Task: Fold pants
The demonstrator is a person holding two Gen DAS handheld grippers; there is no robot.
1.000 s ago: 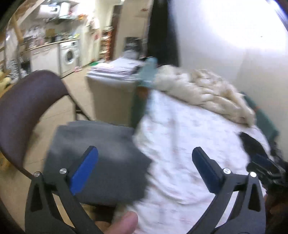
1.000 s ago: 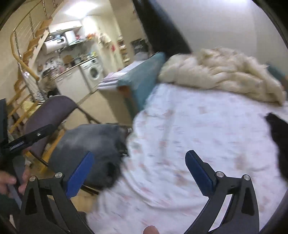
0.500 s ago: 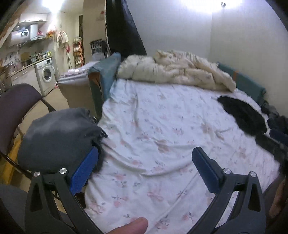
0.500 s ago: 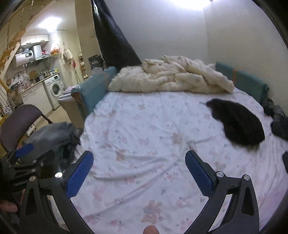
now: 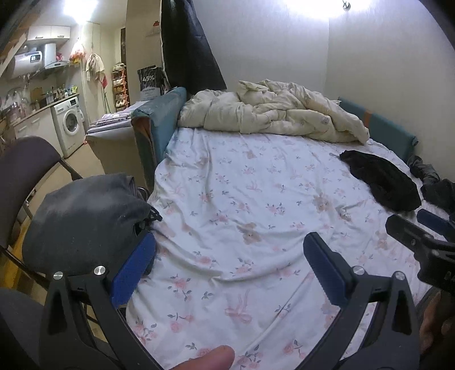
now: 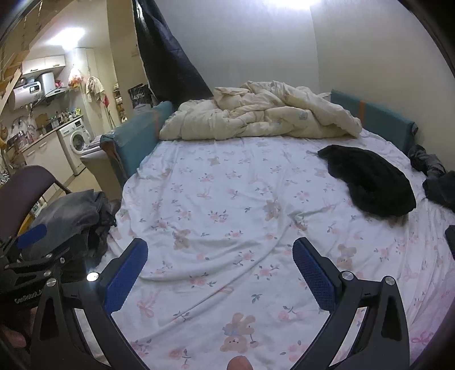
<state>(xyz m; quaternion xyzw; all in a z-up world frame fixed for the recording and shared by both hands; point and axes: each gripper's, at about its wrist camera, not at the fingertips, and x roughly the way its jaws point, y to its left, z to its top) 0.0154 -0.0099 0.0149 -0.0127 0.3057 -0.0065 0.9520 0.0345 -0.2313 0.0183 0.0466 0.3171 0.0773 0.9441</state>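
Black pants (image 6: 369,182) lie crumpled on the floral bed sheet (image 6: 227,199), far right, well ahead of both tongs. Left tongs (image 5: 227,267) and right tongs (image 6: 220,270) hover spread apart, empty, above the sheet.

Both views are dim and slightly grainy, lit mainly by a blown-out glare on the white wall (image 5: 312,8) at top; a second ceiling light (image 6: 66,35) glows over the kitchen. Fisheye bending curves the bed (image 6: 227,199) edges, dark vignette fills the corners, and focus stays sharp, without motion blur
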